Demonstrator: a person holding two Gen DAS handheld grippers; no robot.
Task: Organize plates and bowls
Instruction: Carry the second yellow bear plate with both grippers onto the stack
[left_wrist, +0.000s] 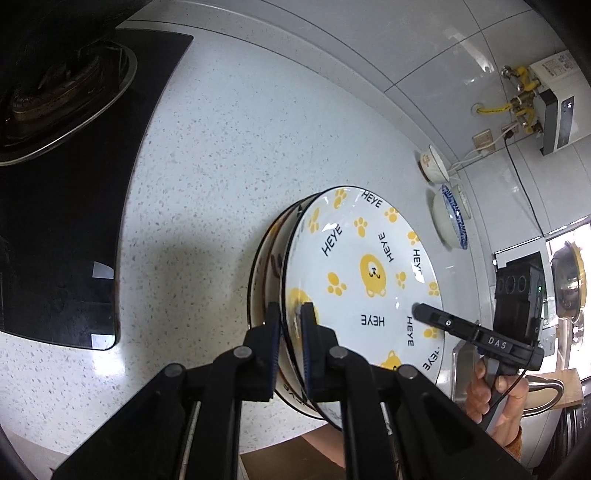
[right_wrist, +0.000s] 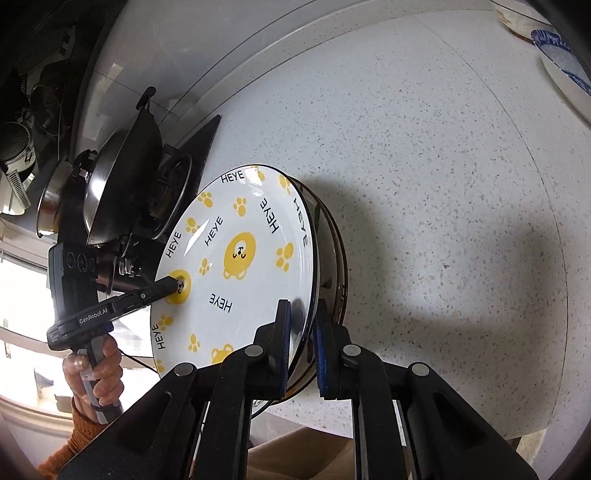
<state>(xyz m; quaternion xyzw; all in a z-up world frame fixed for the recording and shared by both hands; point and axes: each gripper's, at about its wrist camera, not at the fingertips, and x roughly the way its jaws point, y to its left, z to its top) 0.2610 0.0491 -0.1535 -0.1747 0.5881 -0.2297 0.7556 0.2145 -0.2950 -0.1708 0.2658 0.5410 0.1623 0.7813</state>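
Note:
A white plate (left_wrist: 369, 258) with yellow bears, paw prints and "HEYE" lettering tops a small stack of black-rimmed plates (left_wrist: 266, 258) over the speckled counter. My left gripper (left_wrist: 291, 332) is shut on the stack's near-left rim, one pad above it and one below. My right gripper (right_wrist: 301, 332) is shut on the opposite rim of the same bear plate (right_wrist: 240, 258). Each gripper shows in the other's view: the right gripper (left_wrist: 419, 310), the left gripper (right_wrist: 171, 286), each held by a hand. Whether the stack rests on the counter I cannot tell. Two bowls stand by the wall: a white one (left_wrist: 432, 162) and a blue-patterned one (left_wrist: 450, 218).
A black cooktop (left_wrist: 74, 221) lies left of the stack, with a dark wok (right_wrist: 122, 184) and a steel pot (right_wrist: 51, 199) on it. A water heater (left_wrist: 554, 110) with yellow fittings hangs on the tiled wall. The blue-patterned bowl (right_wrist: 561, 62) sits far right. The counter's front edge (right_wrist: 369, 424) is near.

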